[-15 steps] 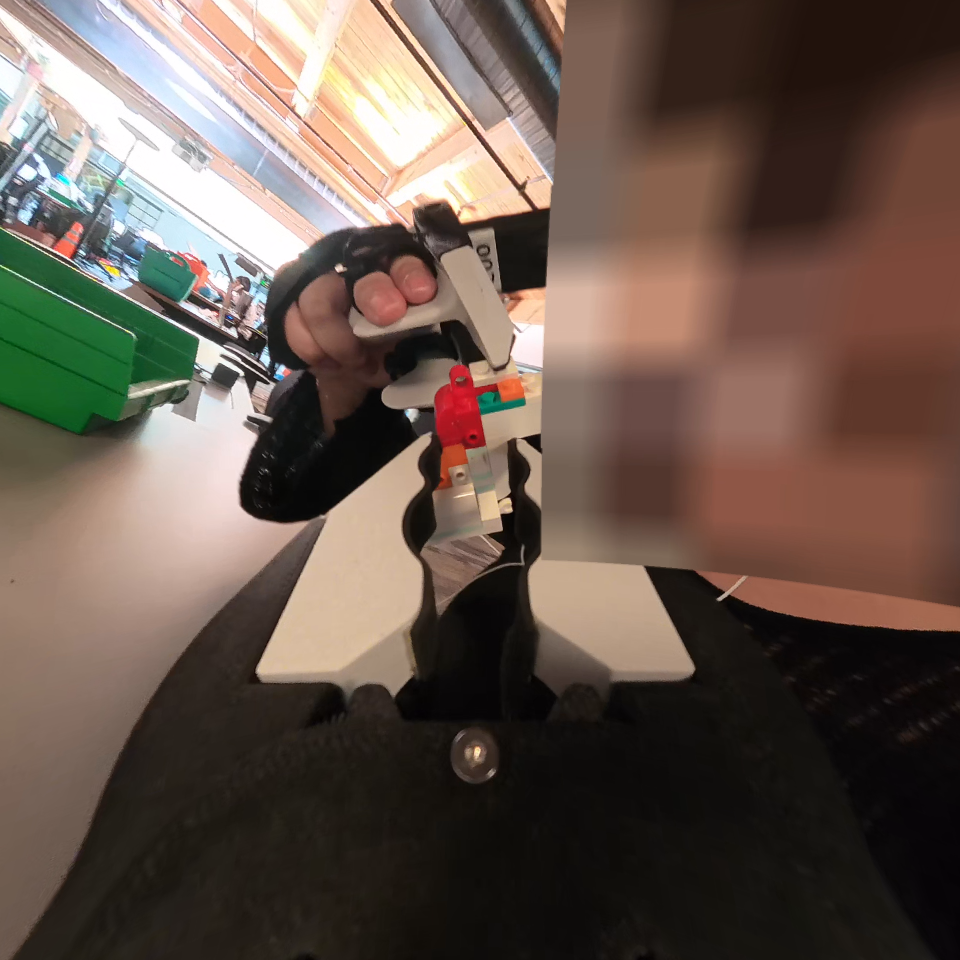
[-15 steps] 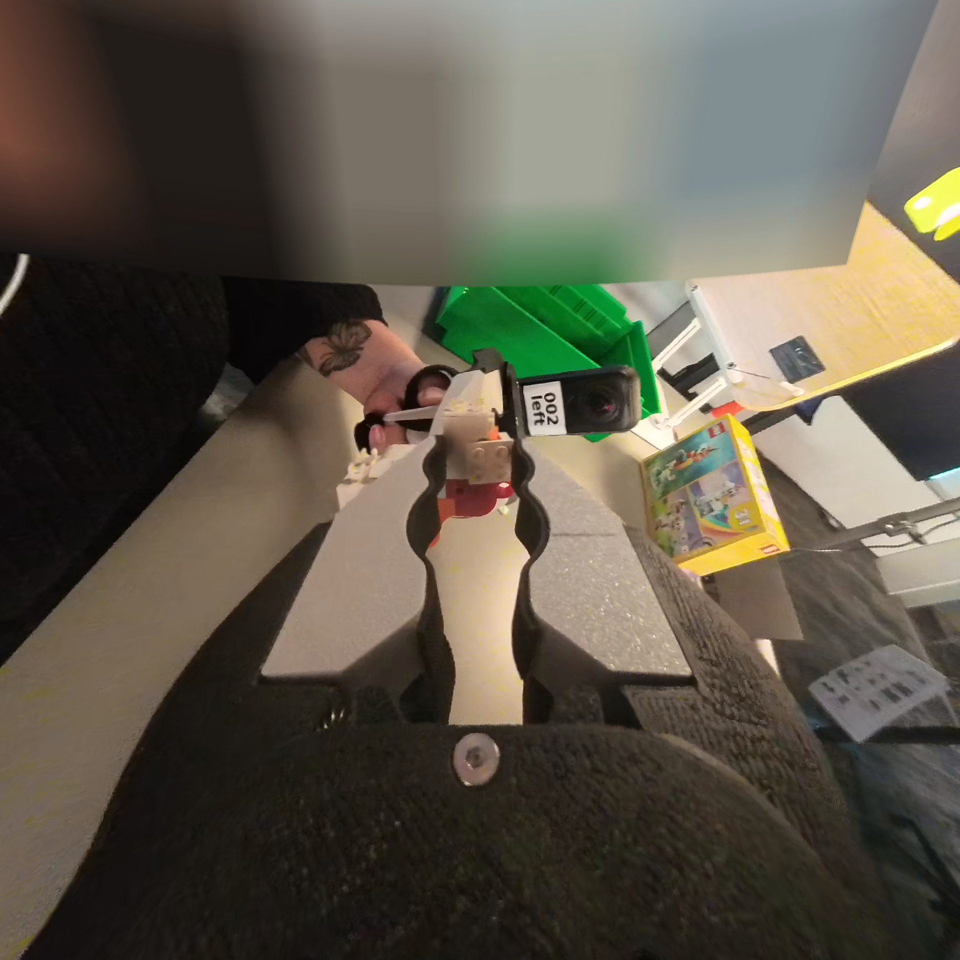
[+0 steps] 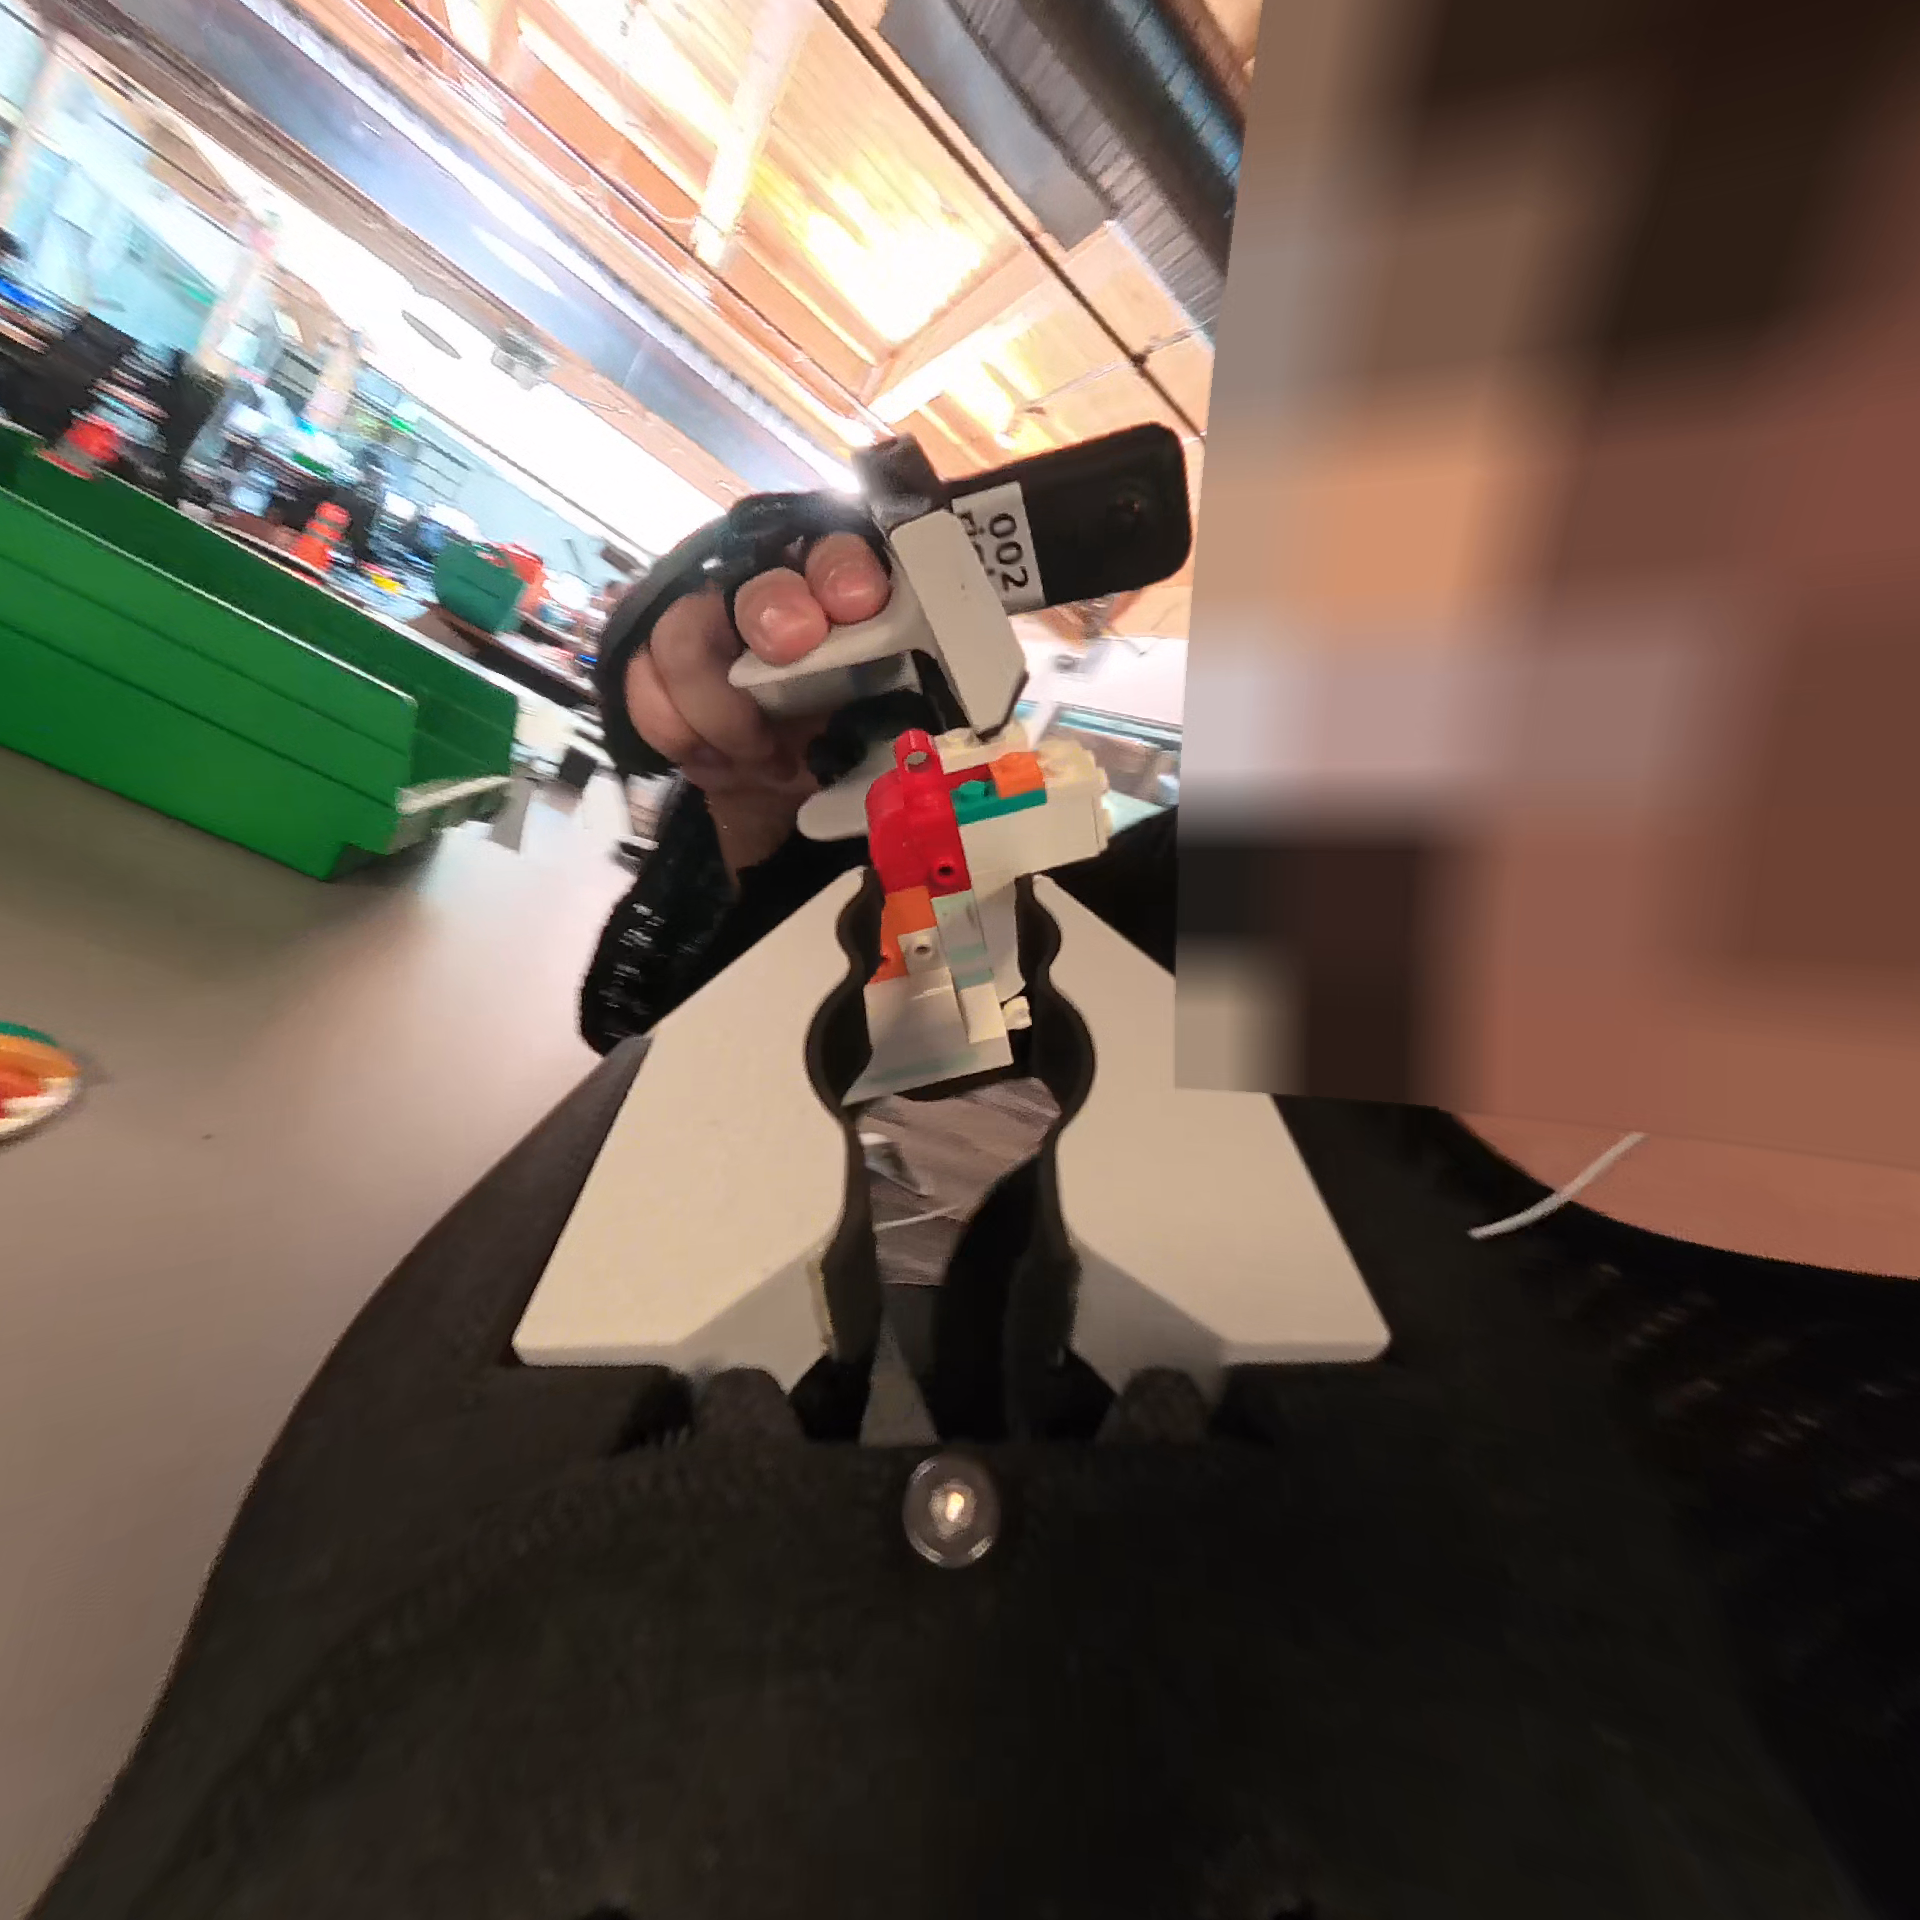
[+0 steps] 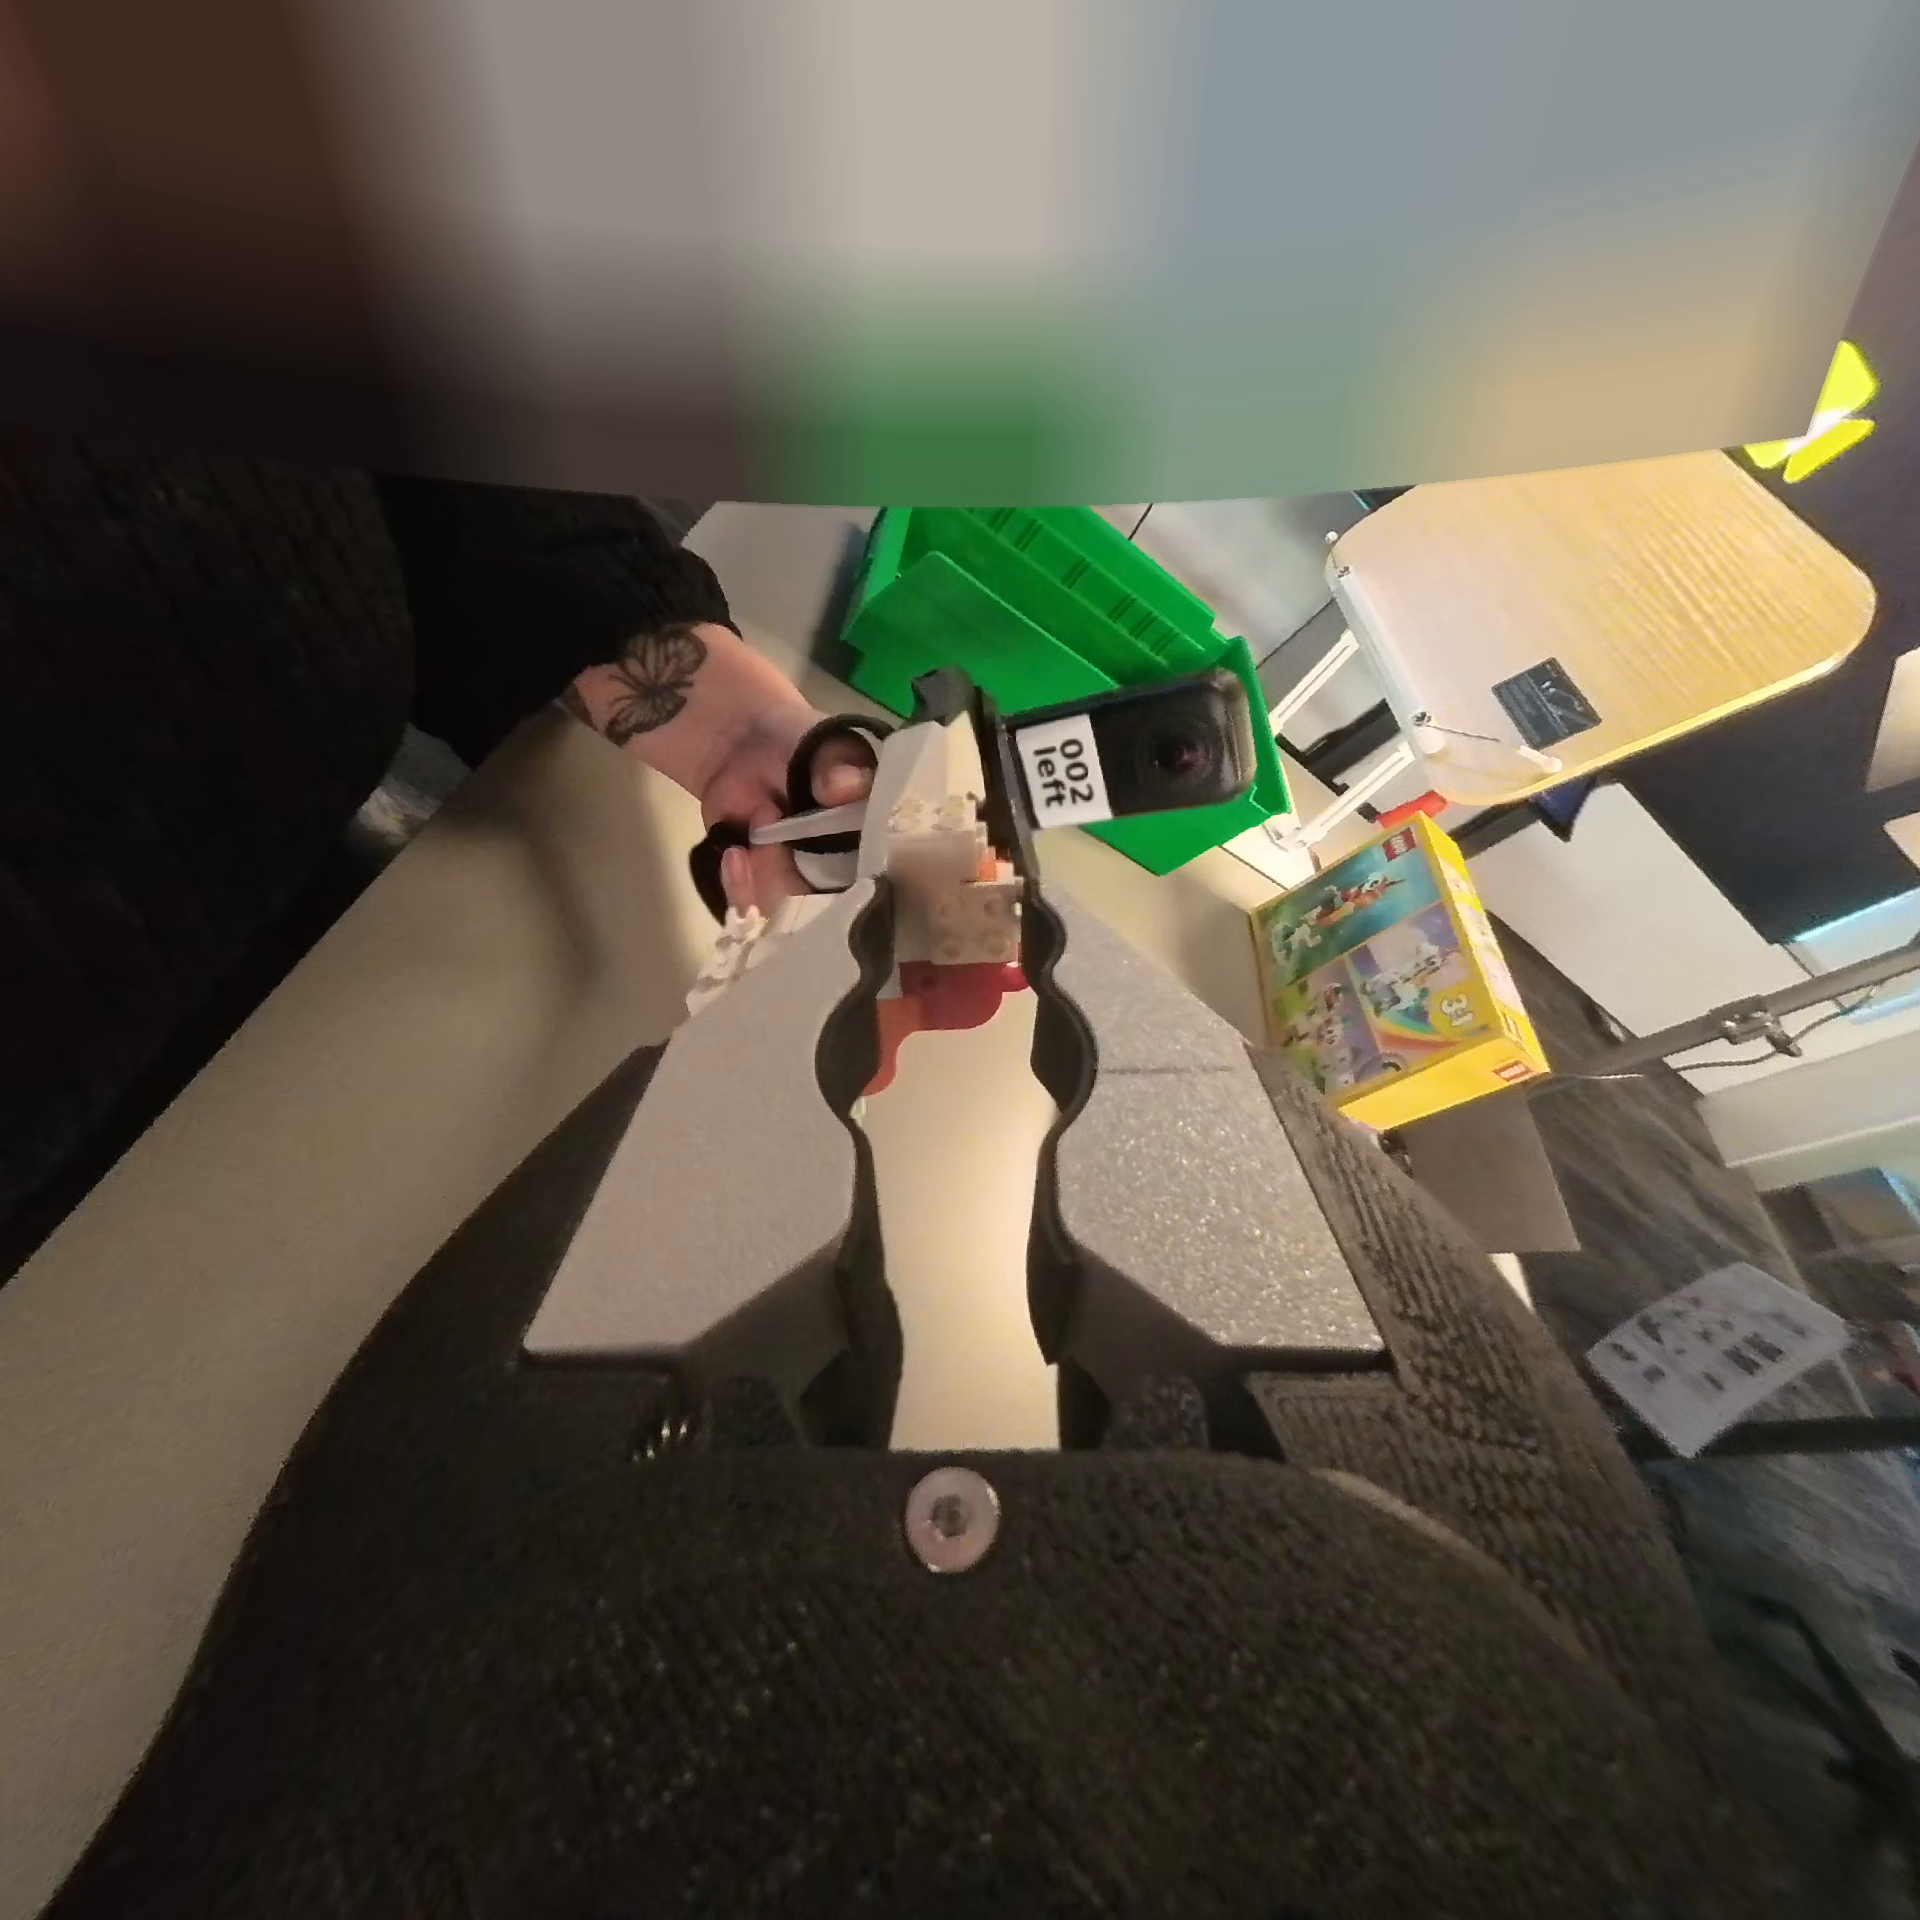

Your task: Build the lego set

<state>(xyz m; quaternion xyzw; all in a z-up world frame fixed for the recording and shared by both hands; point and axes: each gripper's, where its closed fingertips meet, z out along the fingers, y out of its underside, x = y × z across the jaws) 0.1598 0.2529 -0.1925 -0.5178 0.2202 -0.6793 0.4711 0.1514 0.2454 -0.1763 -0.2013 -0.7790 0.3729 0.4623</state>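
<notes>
lego build (image 3: 935, 935) | held aloft between both jaws | left gripper (image 3: 940, 925) clamps it | right gripper (image 4: 948, 914) clamps it

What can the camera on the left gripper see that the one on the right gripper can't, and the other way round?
Only the left wrist view shows the wooden ceiling and the model's red piece with its teal bricks. Only the right wrist view shows the yellow set box and the instruction sheet. Both show the lego model held between the left gripper and right gripper, and the green bins.
</notes>
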